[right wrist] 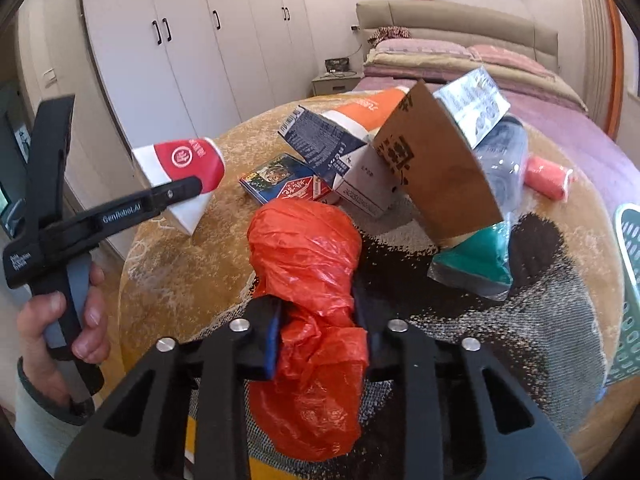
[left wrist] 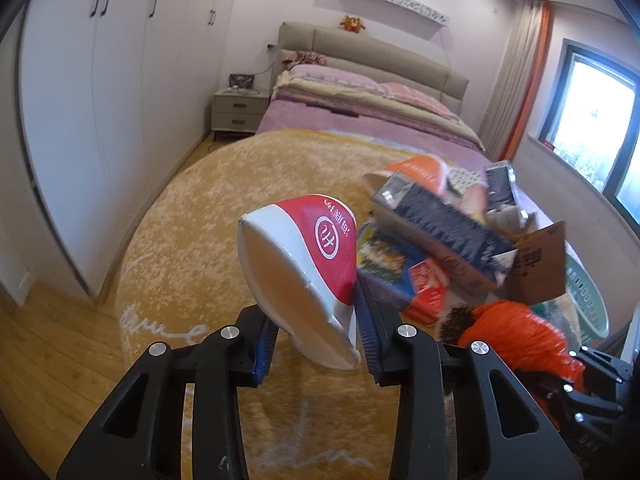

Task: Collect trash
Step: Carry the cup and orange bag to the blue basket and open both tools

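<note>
My left gripper [left wrist: 316,340] is shut on a squashed red and white paper cup [left wrist: 304,268] and holds it above the yellow rug; it also shows in the right wrist view [right wrist: 184,168]. My right gripper [right wrist: 320,340] is shut on a crumpled orange plastic bag [right wrist: 312,292], which also shows in the left wrist view [left wrist: 516,328]. A heap of trash lies on the rug beyond: a navy carton [right wrist: 320,140], a brown cardboard piece [right wrist: 436,164], a blue and red box [right wrist: 284,180], a teal packet [right wrist: 476,264], a pink roll [right wrist: 548,178].
A teal plastic basket [right wrist: 630,292] stands at the right edge. A bed [left wrist: 360,116] with a purple cover lies beyond the round yellow rug [left wrist: 200,220]. White wardrobes [left wrist: 100,80] line the left wall, with a nightstand [left wrist: 238,114] beside the bed.
</note>
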`<state>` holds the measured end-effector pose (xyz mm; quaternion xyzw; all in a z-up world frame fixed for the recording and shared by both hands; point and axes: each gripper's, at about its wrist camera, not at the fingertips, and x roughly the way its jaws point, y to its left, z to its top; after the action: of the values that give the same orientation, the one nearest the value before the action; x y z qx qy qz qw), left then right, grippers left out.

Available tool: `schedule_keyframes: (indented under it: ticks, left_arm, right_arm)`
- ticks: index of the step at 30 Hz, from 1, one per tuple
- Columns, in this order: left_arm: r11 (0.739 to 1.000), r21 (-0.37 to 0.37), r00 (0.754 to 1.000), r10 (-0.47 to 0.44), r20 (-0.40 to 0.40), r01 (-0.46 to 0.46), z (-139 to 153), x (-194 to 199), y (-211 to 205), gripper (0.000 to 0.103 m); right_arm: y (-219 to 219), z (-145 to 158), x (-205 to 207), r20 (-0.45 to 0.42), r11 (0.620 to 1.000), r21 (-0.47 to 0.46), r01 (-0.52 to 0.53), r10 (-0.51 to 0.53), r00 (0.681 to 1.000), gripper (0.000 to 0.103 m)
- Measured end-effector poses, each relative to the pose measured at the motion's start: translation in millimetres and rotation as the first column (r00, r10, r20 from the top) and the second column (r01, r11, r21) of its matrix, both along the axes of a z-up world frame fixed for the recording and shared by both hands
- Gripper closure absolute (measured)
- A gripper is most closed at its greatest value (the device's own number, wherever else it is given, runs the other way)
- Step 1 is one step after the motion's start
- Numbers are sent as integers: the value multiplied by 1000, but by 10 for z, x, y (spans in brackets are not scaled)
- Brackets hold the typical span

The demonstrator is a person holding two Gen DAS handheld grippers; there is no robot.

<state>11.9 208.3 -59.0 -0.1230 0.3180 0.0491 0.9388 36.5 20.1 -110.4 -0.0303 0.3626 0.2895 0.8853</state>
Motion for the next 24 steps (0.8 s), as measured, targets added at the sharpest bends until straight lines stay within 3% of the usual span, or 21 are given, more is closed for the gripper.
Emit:
schedule_keyframes:
  ticks: [9,15,24]
  left_arm:
    - [997,24,991,-77,105,74,412,-52,-482,68]
    - [987,21,973,-160,165,159,643,30,-872,68]
    - [950,40,934,-311,174,309,733,409,-1652,68]
  right_arm:
    - [-355,487,-224,113,998,54,35,-41,993,79]
    - [-800,758,-204,181,986,85,145,-158,971,79]
    - [-1776,929,62,182,907,92,410,-421,889,79]
